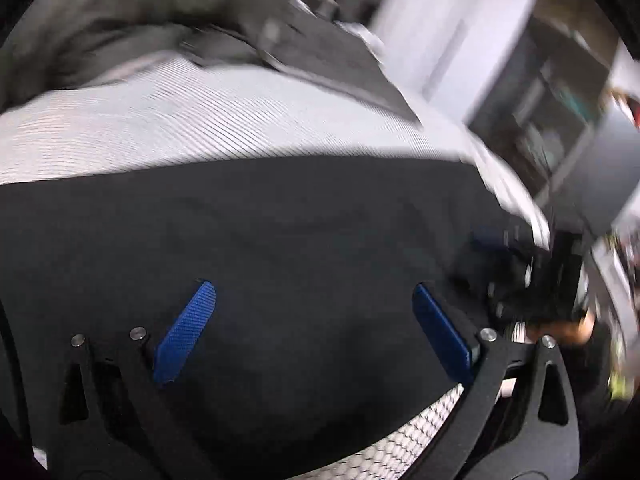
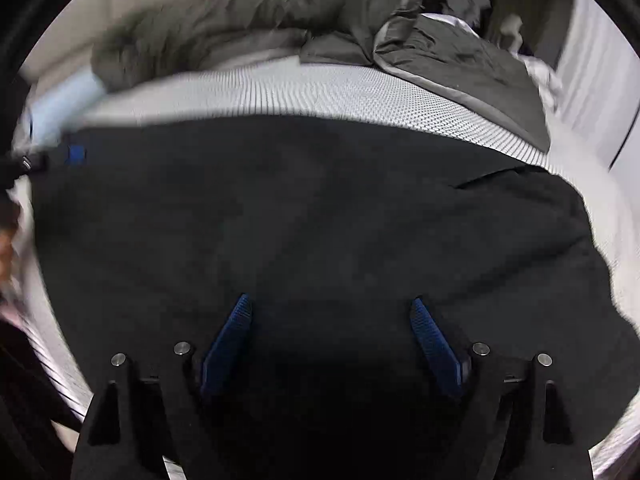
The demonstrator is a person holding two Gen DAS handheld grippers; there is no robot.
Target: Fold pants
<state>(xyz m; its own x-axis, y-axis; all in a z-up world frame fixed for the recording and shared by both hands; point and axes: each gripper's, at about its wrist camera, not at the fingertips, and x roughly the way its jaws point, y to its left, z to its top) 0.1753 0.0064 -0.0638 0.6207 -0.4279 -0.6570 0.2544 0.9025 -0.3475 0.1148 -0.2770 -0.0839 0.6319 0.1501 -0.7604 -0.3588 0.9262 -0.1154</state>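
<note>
Black pants (image 1: pixel 280 248) lie spread flat on a white textured mattress (image 1: pixel 200 120). They fill the lower half of the right wrist view (image 2: pixel 300 220) too. My left gripper (image 1: pixel 314 292) is open just above the cloth, with nothing between its blue pads (image 1: pixel 184 332). My right gripper (image 2: pixel 330 306) is open over the pants, its blue pads (image 2: pixel 226 344) apart and empty. The left gripper's blue tip (image 2: pixel 76 154) shows at the pants' far left edge in the right wrist view. The right gripper (image 1: pixel 504 256) shows blurred at the right of the left wrist view.
A rumpled olive-grey duvet (image 2: pixel 248 24) lies across the back of the mattress (image 2: pixel 320 88), with a dark grey blanket (image 2: pixel 472 68) to its right. A dark shelf unit (image 1: pixel 552 92) stands off the mattress at the right. Both views are motion-blurred.
</note>
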